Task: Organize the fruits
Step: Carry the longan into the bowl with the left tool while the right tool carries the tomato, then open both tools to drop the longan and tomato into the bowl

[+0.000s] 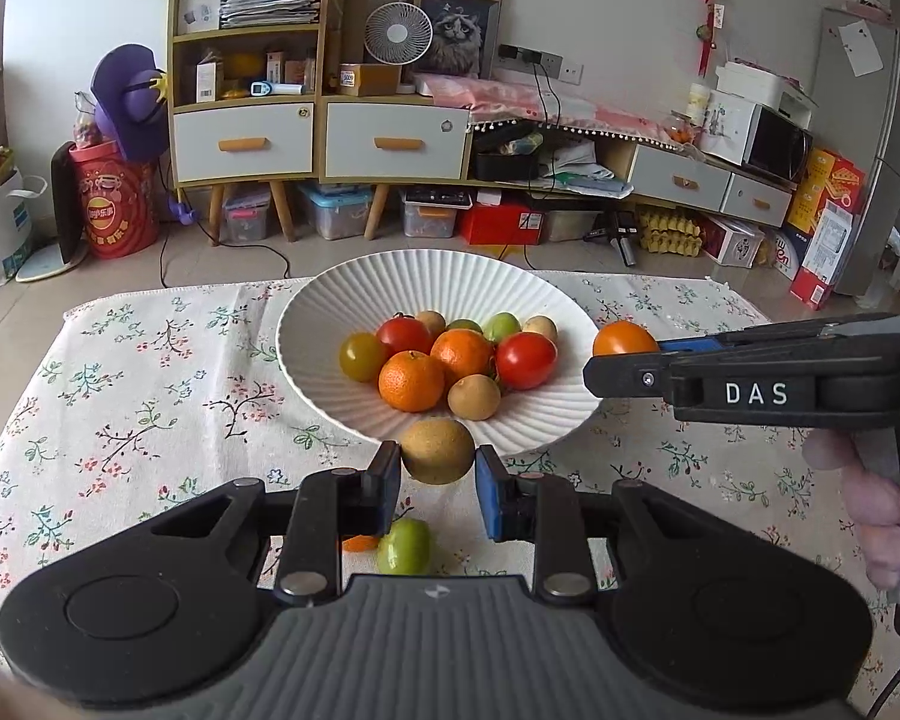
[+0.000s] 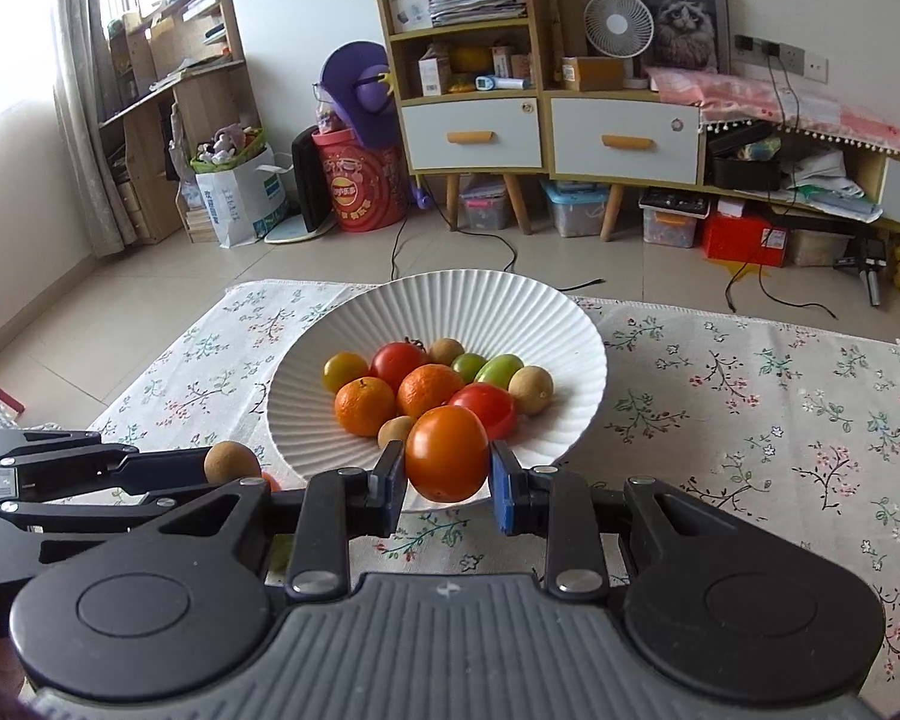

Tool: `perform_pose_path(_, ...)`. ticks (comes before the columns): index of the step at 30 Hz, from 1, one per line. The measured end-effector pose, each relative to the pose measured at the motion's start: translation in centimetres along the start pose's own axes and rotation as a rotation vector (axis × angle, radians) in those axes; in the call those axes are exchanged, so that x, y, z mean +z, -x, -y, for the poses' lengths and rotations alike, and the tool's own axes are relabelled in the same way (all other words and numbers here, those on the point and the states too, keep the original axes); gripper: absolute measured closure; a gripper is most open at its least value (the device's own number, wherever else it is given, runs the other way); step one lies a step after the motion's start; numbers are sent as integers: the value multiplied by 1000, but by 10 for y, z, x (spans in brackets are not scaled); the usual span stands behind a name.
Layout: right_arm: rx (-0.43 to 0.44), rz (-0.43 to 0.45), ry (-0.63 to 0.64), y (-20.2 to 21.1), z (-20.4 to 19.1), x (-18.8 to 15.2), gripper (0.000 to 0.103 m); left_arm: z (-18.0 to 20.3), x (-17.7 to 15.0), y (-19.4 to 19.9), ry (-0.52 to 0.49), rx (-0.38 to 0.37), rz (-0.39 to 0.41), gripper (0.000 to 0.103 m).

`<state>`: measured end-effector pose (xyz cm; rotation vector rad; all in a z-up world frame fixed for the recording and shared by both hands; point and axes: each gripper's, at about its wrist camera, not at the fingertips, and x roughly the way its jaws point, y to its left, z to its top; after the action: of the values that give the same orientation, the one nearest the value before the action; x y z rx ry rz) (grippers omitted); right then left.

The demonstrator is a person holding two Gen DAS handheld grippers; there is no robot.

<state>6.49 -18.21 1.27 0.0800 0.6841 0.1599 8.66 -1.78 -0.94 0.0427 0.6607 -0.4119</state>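
A round brown fruit is pinched by the left gripper at the white ribbed bowl's near rim; a glossy orange tomato is pinched by the right gripper.

right gripper: clamps orange tomato | over near rim of white bowl | left gripper: brown fruit

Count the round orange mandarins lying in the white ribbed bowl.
2. One round orange mandarin lies front-left in the white ribbed bowl; the other mandarin touches it behind-right. Others may be hidden beneath.
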Motion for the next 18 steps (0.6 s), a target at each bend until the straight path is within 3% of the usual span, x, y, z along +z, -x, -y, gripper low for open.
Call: perform_pose_path(18, 15, -51, -17, -20, 5, -3, 77, 6, 14, -37, 6, 30, -36, 84)
